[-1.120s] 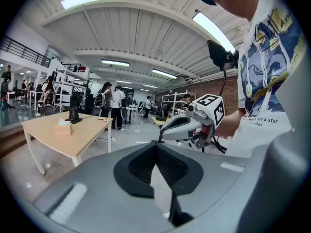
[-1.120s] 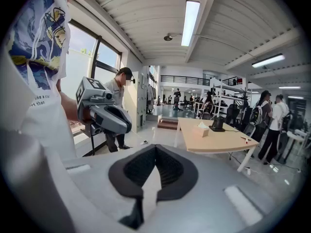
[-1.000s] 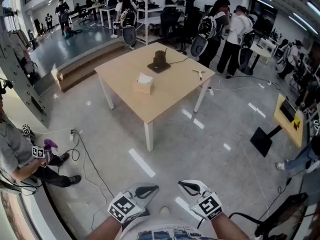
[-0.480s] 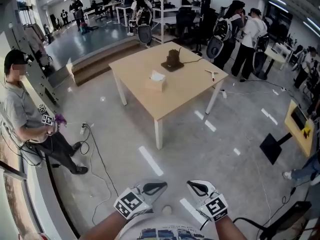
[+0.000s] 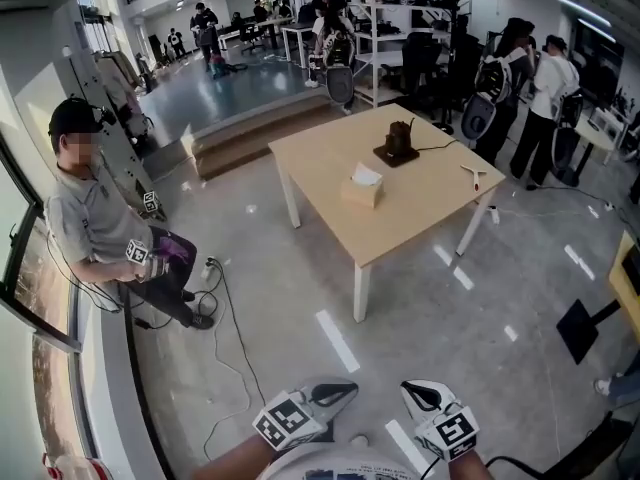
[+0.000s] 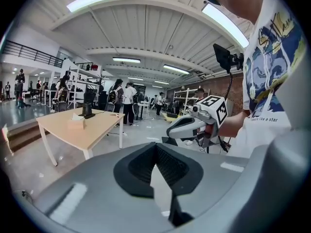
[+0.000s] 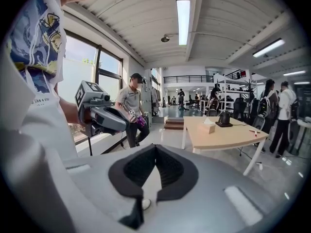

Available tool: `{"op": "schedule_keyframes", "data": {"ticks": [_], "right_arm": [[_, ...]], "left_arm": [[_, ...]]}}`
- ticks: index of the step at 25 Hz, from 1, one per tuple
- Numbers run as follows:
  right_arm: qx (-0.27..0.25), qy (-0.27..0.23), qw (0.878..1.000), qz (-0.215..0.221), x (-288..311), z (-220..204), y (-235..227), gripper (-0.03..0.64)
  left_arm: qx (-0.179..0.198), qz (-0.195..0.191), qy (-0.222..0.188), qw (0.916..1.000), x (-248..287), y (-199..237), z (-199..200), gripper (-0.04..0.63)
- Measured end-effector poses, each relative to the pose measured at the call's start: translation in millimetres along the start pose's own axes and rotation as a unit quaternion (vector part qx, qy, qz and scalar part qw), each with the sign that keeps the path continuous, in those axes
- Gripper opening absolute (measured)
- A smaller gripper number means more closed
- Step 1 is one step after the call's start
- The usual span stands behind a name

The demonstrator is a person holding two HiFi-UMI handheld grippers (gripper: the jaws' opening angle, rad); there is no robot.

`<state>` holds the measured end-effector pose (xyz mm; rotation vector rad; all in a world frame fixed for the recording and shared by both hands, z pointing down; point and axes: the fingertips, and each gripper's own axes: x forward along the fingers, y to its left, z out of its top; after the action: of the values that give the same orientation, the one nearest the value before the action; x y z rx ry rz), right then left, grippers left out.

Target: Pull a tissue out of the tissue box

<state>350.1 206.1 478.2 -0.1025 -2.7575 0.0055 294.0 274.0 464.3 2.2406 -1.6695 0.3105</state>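
1. Down at the bottom edge of the head view, the left gripper and the right gripper sit side by side, close to the wearer's body. Both are aimed out over the floor — looks like a carrying pose, not a working one.
2. Each gripper view shows its jaws pressed together at the tips with nothing between them, so both are closed and empty. Makes sense, since nothing to hold is within reach.
3. The tissue box is in the upper middle of the head view, on the light wooden table. It's well apart from both grippers, with open floor between. A white tissue pokes up out of its top — that's the bit to pinch.
4. A dark object sits beyond the box on the table, and a small white thing lies off to the right. Neither touches the box.
5. My read: the pull hasn't started, and the step in hand is getting over to the table. One gripper then has to open for the tissue. I'd guess the other should pin the box, since a light carton may lift along with it.
6. A seated person at the left edge looks clear of the path.
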Motion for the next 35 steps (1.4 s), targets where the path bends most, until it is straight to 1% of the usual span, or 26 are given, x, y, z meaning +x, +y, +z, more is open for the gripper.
{"op": "schedule_keyframes", "data": {"ticks": [3, 10, 14, 19, 23, 27, 31, 35], "right_arm": [[-0.003, 0.001, 1.0, -0.002, 21, 9, -15, 0.003], [-0.015, 0.01, 1.0, -0.016, 75, 43, -47, 0.003], [-0.015, 0.008, 1.0, -0.022, 112, 62, -54, 0.003], [-0.027, 0.016, 0.999, -0.017, 159, 81, -54, 0.003], [-0.034, 0.021, 0.999, -0.024, 191, 92, -56, 0.003], [-0.03, 0.035, 0.999, -0.018, 207, 92, -62, 0.003], [-0.017, 0.039, 0.999, -0.019, 217, 90, -88, 0.003], [-0.011, 0.038, 0.999, -0.016, 234, 89, -132, 0.003]], "left_arm": [[0.008, 0.0, -0.008, 0.9999, 8, 27, 7, 0.002], [0.021, -0.024, -0.027, 0.9991, 19, 92, 33, 0.002], [0.033, -0.03, -0.018, 0.9988, 10, 132, 35, 0.002], [0.022, -0.028, -0.028, 0.999, -7, 178, 33, 0.002], [0.02, -0.029, -0.021, 0.9991, -13, 211, 26, 0.002], [0.004, -0.033, -0.019, 0.9993, -8, 231, 22, 0.002], [0.002, -0.037, -0.011, 0.9992, 12, 251, 23, 0.002], [0.005, -0.034, -0.004, 0.9994, 45, 277, 33, 0.002]]}}
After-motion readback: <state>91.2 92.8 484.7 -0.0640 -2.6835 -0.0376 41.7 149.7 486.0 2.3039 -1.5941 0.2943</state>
